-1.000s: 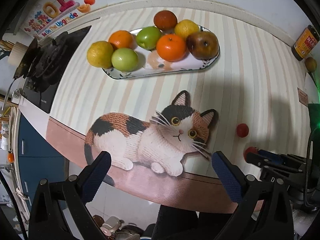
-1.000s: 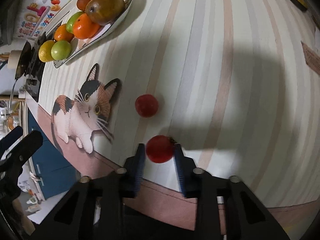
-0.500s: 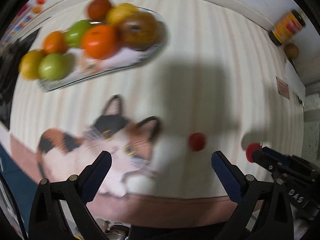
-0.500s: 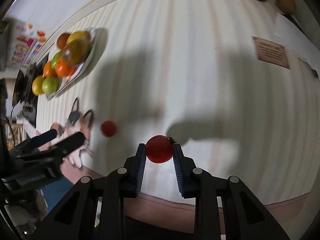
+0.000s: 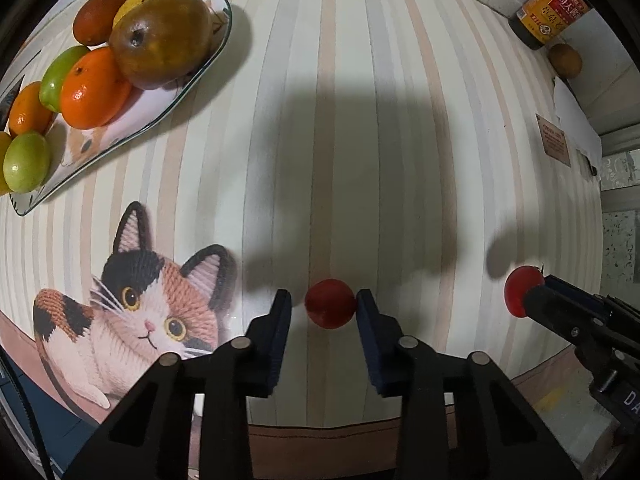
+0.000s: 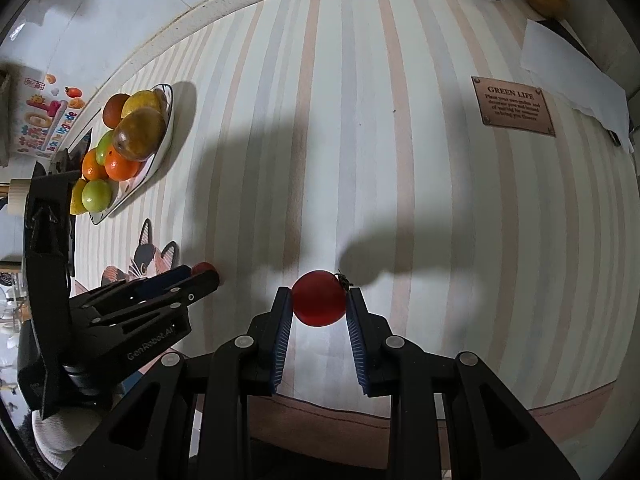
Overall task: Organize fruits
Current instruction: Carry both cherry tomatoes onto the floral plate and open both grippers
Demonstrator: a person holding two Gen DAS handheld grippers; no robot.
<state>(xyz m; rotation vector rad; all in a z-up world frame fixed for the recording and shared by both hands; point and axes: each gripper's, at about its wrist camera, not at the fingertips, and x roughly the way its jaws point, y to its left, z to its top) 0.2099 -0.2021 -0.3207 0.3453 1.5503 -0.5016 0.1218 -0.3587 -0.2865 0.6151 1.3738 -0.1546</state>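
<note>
A small red tomato (image 5: 330,308) lies on the striped mat. My left gripper (image 5: 323,304) points straight down over it, jaws closing, a pad at each side of it. The right wrist view shows the same left gripper (image 6: 200,278) with that tomato (image 6: 203,268) at its tips. My right gripper (image 6: 319,300) is shut on a second red tomato (image 6: 318,298) with a dark stem, held just above the mat; it shows at the right of the left wrist view (image 5: 520,292). At the far left, a long plate (image 5: 224,36) holds oranges, green fruits and a brownish apple (image 5: 160,40).
A dark sauce bottle (image 5: 550,12) and a brown round fruit (image 5: 565,60) stand at the back right corner. A brown label (image 6: 514,106) and white paper (image 6: 572,76) lie at the right. The mat's cat picture (image 5: 140,312) is at the front left, near the table edge.
My left gripper has moved right and down to the loose tomato, and its wide jaws have closed in around it. The right gripper carried its tomato off to the right.
</note>
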